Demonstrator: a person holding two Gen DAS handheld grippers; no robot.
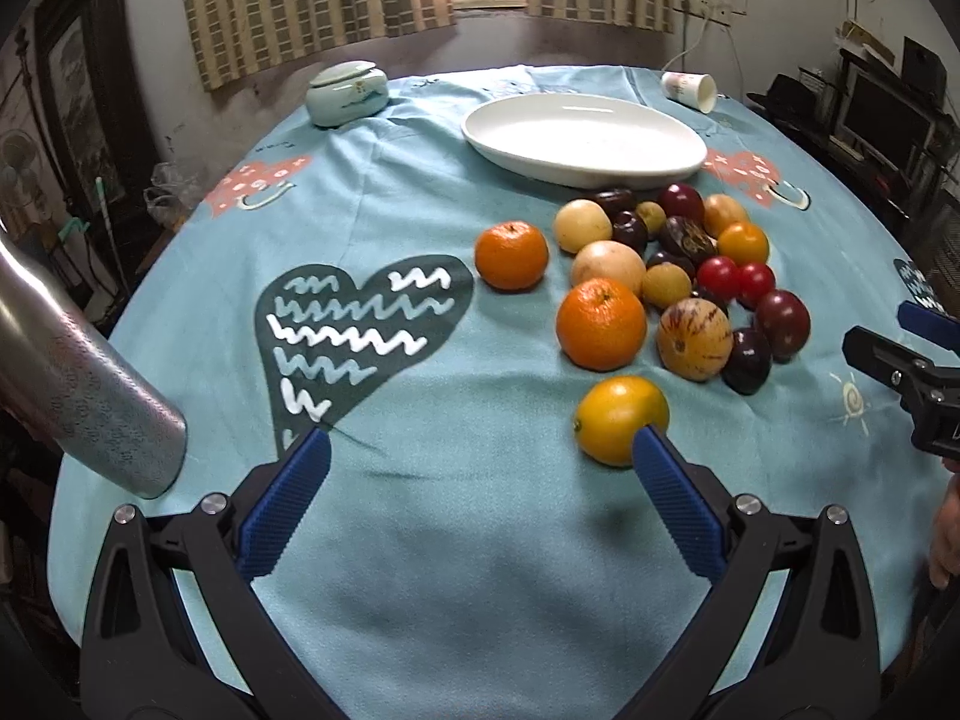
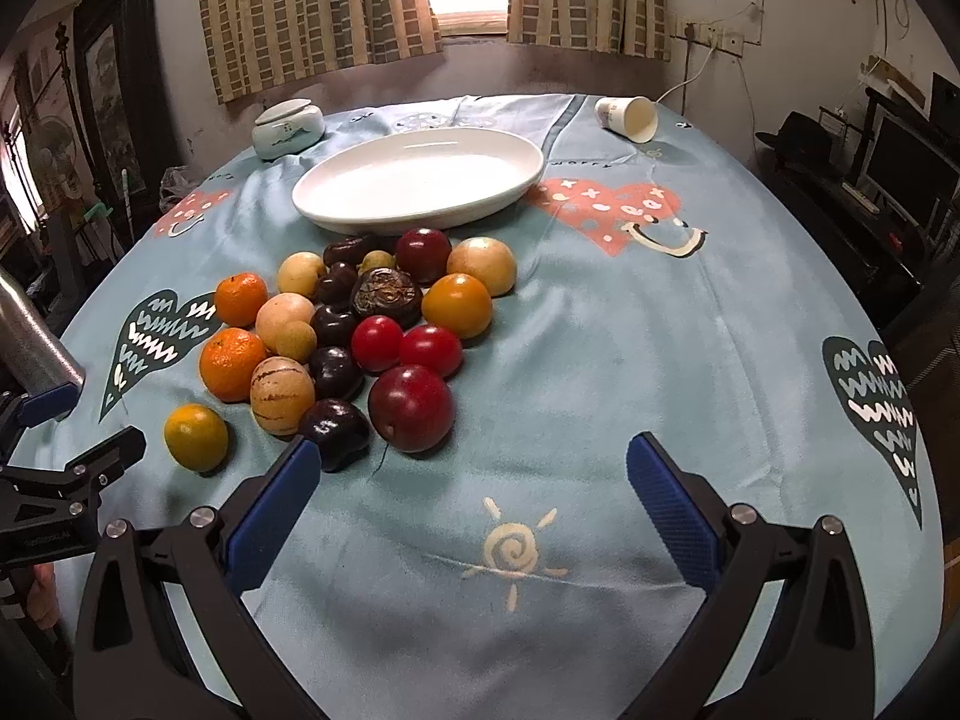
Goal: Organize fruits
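A pile of several fruits (image 1: 672, 276) lies on the light blue tablecloth (image 1: 420, 540) in front of an empty white oval plate (image 1: 585, 138). It holds oranges (image 1: 601, 324), red plums (image 2: 411, 408), dark plums and pale round fruits. A yellow-orange fruit (image 1: 618, 417) lies apart at the near edge. My left gripper (image 1: 483, 450) is open and empty; its right fingertip (image 1: 651, 450) is just in front of that fruit. My right gripper (image 2: 474, 462) is open and empty, right of the pile (image 2: 360, 324). The plate (image 2: 420, 180) shows behind the pile.
A metal cylinder (image 1: 84, 384) juts in at the left. A celadon lidded jar (image 1: 347, 91) stands at the back left. A paper cup (image 1: 690, 90) lies on its side at the back right. Shelves with electronics stand beyond the table's right edge.
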